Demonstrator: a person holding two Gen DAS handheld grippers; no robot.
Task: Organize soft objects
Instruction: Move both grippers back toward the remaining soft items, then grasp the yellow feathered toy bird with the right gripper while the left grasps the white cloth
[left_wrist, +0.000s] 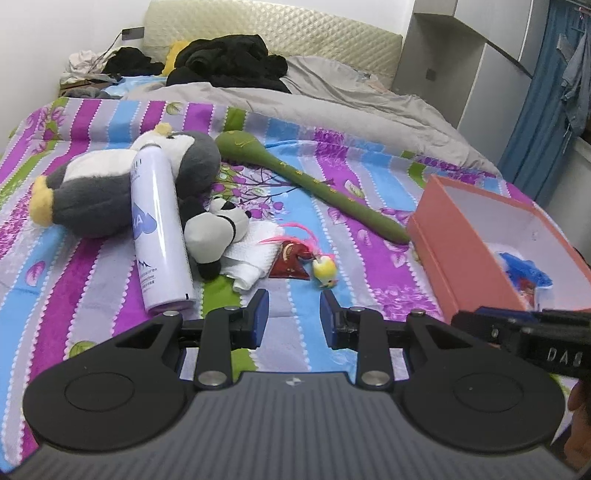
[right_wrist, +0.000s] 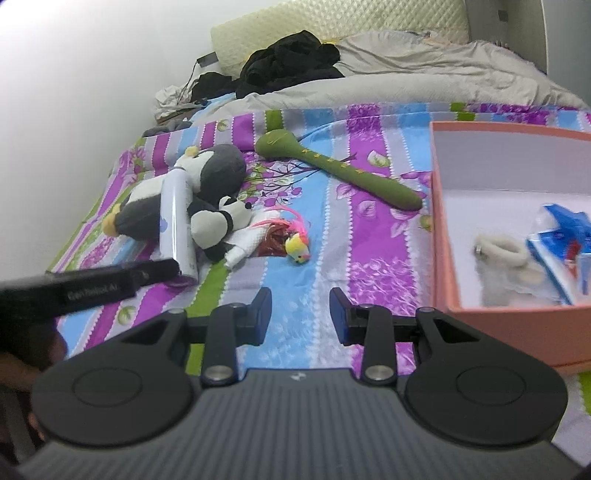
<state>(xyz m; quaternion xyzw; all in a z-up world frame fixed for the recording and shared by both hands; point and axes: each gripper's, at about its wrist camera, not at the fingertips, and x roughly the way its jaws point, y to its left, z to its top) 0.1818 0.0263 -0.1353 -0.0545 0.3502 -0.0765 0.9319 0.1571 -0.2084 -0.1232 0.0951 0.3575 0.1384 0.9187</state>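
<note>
We held the left gripper (left_wrist: 294, 313) and the right gripper (right_wrist: 300, 312) partly open and empty above the striped floral bedsheet (left_wrist: 295, 192). Just ahead of the left gripper lay a small yellow plush mouse with pink feathers (left_wrist: 324, 268), touching a dark red packet (left_wrist: 290, 260). Further ahead to its left, a grey-and-white plush penguin (left_wrist: 122, 181) lay under a white spray can (left_wrist: 159, 229), with a small black-and-white plush panda (left_wrist: 214, 230) against the can. To its right stood an open salmon-pink cardboard box (left_wrist: 443, 236).

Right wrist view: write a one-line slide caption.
Open right gripper above striped bedspread, pink box at right, plush toys piled at left.
</note>
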